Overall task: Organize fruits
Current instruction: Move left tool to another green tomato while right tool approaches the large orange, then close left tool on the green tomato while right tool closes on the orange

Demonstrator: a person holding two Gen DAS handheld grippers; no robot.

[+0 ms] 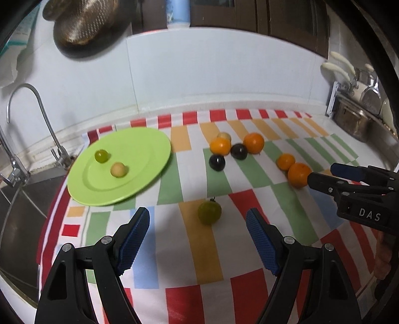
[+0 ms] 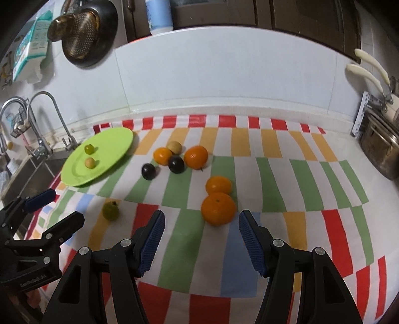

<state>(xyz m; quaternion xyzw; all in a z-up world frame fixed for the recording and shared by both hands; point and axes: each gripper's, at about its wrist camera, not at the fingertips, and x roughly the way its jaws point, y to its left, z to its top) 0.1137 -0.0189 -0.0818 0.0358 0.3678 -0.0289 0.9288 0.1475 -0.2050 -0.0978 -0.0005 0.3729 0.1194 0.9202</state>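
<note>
A white tiled wall [image 2: 212,74] is seen at the far side of a counter, which is covered by a cloth [image 2: 274,179] checked in red, orange, green and blue. At the far left a steel sink [image 1: 22,199] with a curved tap [image 1: 37,109] is set. A round metal strainer [image 2: 82,37] is hung on the wall. Dark wooden cabinets [image 2: 286,15] are fitted above. At the far right a metal pot [image 2: 381,152] is kept.
</note>
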